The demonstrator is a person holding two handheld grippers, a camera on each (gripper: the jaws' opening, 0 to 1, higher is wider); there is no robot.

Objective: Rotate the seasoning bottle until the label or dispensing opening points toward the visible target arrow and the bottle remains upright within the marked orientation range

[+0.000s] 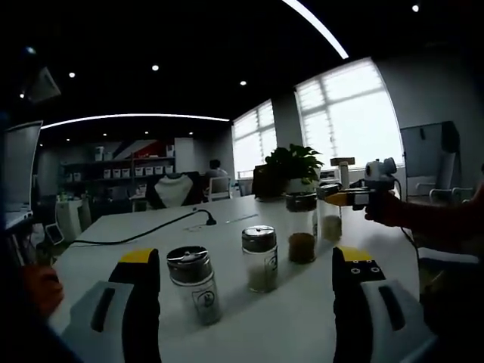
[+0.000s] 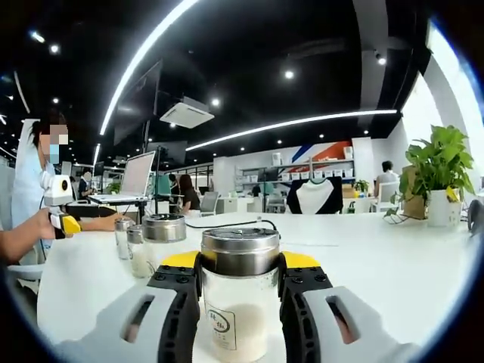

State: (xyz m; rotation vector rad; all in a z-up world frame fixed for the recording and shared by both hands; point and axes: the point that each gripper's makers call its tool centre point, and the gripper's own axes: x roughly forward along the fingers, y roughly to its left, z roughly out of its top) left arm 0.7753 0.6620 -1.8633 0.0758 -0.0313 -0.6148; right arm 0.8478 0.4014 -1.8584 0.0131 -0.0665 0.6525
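Several seasoning bottles stand upright in a row on the white table point(image 1: 227, 219). In the right gripper view my right gripper point(image 2: 239, 265) is shut on a clear bottle point(image 2: 234, 318) with white grains and a metal lid, one jaw on each side. The left gripper view shows that bottle point(image 1: 330, 218) at the far end of the row, with the right gripper point(image 1: 342, 199) on it. My left gripper point(image 1: 246, 265) is open wide. Two white-filled bottles point(image 1: 195, 286) point(image 1: 260, 259) stand just ahead of its jaws, untouched. A brown-filled bottle point(image 1: 301, 228) stands behind them.
A potted plant point(image 1: 291, 168) stands at the table's far edge. A black cable point(image 1: 144, 231) runs across the table. A laptop point(image 2: 136, 178) sits at the far left. The person point(image 2: 38, 197) holds the left gripper point(image 2: 64, 221). Chairs and shelves lie behind.
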